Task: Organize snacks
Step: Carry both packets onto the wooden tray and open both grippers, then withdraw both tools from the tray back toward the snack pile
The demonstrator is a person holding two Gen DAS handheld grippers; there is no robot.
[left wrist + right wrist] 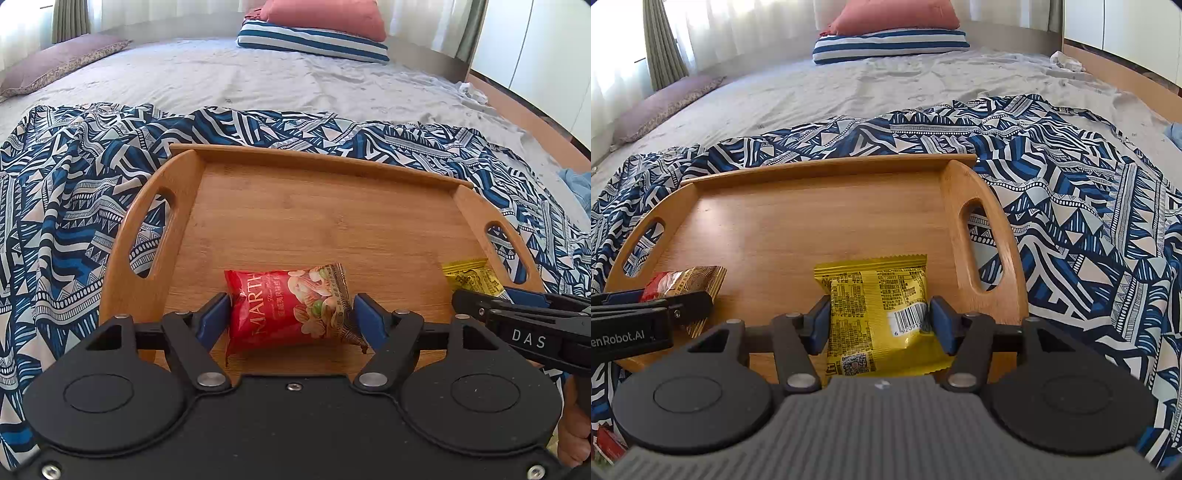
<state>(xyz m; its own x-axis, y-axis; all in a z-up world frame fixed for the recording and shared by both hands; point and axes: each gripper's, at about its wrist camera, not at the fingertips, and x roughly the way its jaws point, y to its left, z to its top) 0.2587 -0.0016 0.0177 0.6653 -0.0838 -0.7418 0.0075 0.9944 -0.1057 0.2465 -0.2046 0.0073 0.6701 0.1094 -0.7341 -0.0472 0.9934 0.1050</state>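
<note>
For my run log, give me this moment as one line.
left gripper: shut on red snack pack | right gripper: shut on yellow snack pack | both over wooden tray

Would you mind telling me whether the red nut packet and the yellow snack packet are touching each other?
Apart. The right wrist view shows bare tray wood between the red nut packet and the yellow snack packet.

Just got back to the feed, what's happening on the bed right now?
A person holds a claw in each hand over a wooden tray that sits on a blue patterned cloth on the bed. The left claw is shut on a red nut packet, and the right claw is shut on a yellow snack packet. Both packets are at the near edge of the tray, red to the left, yellow to the right. The rest of the tray floor holds nothing.
</note>
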